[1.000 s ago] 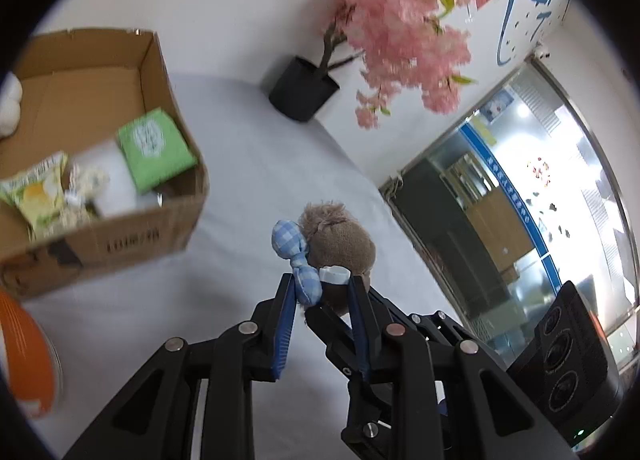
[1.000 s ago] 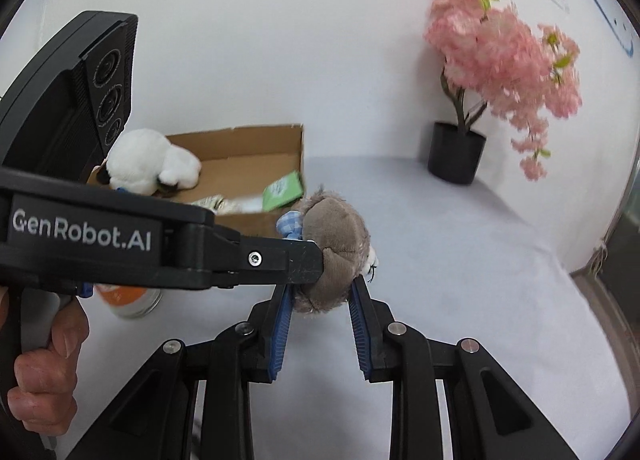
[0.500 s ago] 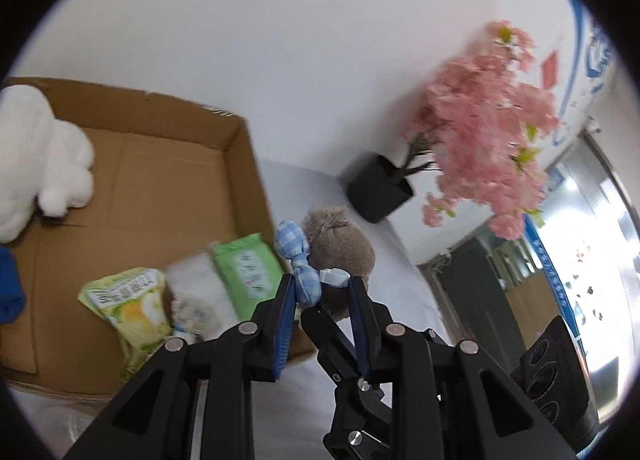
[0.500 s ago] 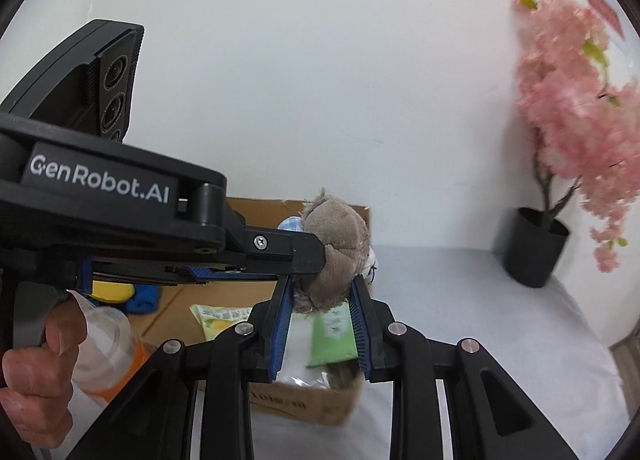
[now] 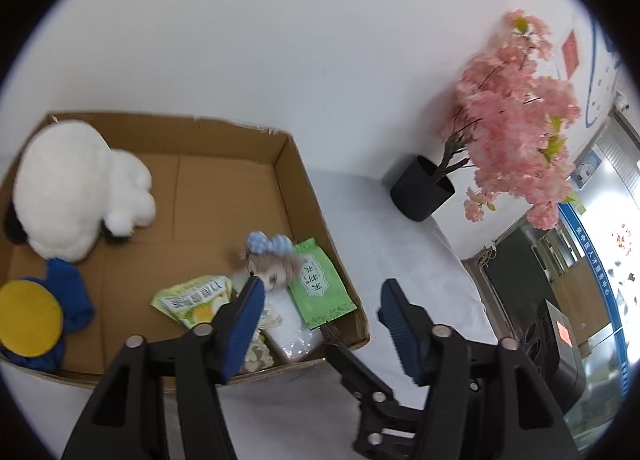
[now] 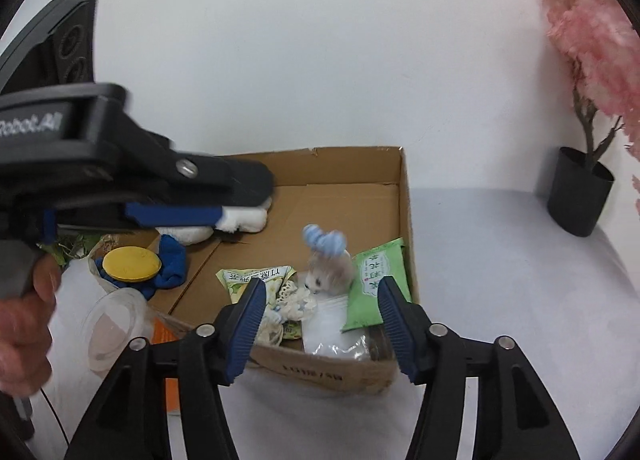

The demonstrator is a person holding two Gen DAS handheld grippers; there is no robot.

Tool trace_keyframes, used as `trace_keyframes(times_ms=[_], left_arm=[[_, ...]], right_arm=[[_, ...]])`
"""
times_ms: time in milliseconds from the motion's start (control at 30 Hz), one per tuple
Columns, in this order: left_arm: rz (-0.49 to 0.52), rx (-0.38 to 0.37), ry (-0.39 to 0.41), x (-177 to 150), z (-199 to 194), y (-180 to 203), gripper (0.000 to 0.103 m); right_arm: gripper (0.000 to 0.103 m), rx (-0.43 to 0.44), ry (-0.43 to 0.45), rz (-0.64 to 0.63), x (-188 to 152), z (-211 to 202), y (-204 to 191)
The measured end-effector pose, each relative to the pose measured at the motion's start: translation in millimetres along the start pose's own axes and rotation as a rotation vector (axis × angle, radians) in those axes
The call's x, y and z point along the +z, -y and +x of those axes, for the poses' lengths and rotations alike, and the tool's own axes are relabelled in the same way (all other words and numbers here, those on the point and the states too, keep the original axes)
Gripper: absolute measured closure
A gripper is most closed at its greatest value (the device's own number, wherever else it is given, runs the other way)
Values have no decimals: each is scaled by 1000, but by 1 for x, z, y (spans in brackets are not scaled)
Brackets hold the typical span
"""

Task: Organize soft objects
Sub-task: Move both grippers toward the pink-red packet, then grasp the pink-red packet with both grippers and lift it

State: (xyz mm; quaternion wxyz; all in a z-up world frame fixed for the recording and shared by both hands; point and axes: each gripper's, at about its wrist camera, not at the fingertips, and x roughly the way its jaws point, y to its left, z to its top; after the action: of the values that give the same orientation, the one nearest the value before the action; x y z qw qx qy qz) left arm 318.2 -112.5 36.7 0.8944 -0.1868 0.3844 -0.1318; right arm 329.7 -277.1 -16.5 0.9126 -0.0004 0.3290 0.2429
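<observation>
a fuzzy brown plush toy [image 5: 272, 270] with a blue-and-white checked bow lay blurred in the open cardboard box [image 5: 292, 163], low centre of the frame, between a glossy green packet [image 5: 320, 284] and a yellow-green snack bag [image 5: 196, 300]. a fluffy white plush [image 5: 76, 187] sat at the box's upper left. the left tool [image 5: 320, 300] gaped wide, gripping nothing. the right tool [image 6: 322, 298] was equally spread and free, above the box's near edge on the pale tabletop [image 6: 500, 260].
</observation>
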Motion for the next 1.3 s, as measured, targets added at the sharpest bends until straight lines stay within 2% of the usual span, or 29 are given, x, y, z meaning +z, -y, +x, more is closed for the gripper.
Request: trace_keyframes(times_ms=[100,167,233,333,433,500,567,633,667,800,900,967,1033,1133,1200,1300], left_arm=[[64,25,60,-8,-36,4,35],[105,45,98,-13,-57,6,34],[141,70,143,-23,-81,7,23],[213,117,186,-42,-110,7,22],[252,172,190,-66,-136,1,22],[236,168,152,-84,-146,-11,22],[181,146,70,-106,-147,-30,22],[107,103,-33,-133,-139,-51,22],[65,70,-92,-148,-133,-61,22],[-96,-55,-256,-197,-109,-85,23],[-196,-162,-318,-217,-90,-90,23],[-242,-205,-348,-222,-79,-90,24],[-254,-225,-360,-225,-70,-87,24],[-282,-255,-377,-227,-59,-83,24],[-294,-249,-374,-226,-52,-83,24],[-325,-244,-376,-225,-42,-86,34]], right_arm=[[37,-11,28,15,-7,-25,-3],[31,-12,51,20,-12,-46,-10],[15,-6,82,9,-17,-70,-18],[1,4,125,-19,-26,-107,-39],[0,44,143,-26,-38,-142,-54],[0,101,128,-18,-54,-167,-66],[0,226,67,2,-76,-182,-76],[0,391,-59,20,-109,-177,-90],[0,428,-132,4,-128,-171,-101],[4,381,-283,-40,-174,-153,-134],[6,281,-272,-71,-177,-149,-145],[10,236,-274,-59,-174,-143,-144],[22,184,-295,-41,-166,-130,-138],[31,130,-335,-67,-165,-112,-138],[35,114,-349,-105,-168,-105,-142],[45,94,-369,-129,-171,-94,-147]])
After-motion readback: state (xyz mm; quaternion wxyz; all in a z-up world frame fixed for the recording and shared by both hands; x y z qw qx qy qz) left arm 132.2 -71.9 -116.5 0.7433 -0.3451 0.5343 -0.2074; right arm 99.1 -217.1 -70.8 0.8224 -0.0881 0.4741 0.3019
